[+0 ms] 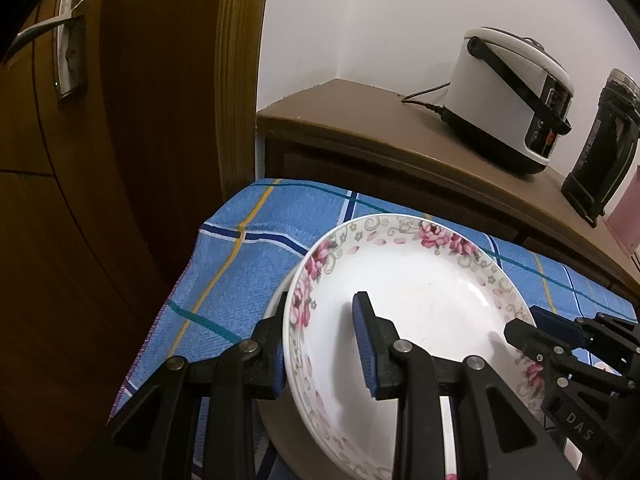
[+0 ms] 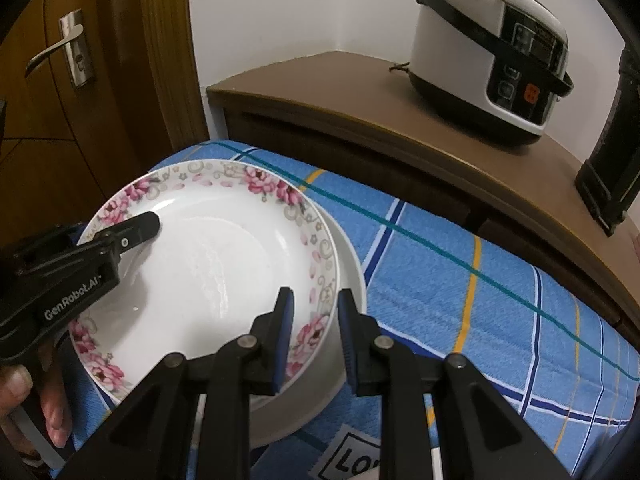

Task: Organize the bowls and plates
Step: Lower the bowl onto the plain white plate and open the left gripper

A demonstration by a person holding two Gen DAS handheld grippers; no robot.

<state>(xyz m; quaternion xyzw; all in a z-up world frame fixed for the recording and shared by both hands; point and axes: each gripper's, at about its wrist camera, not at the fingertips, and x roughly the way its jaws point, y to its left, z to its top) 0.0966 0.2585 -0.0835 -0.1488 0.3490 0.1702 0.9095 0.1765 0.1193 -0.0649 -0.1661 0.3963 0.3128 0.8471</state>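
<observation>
I have both grippers clamped on the floral plate (image 2: 208,256): left gripper (image 1: 324,344) on its left rim, right gripper (image 2: 316,336) on its right rim. It sits tilted over the white bowl (image 2: 348,280), overhanging left, on the blue cloth (image 2: 480,280)

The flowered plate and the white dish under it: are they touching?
Touching. In the right wrist view the flowered plate sits nested in the white dish, no gap at their rims.
</observation>
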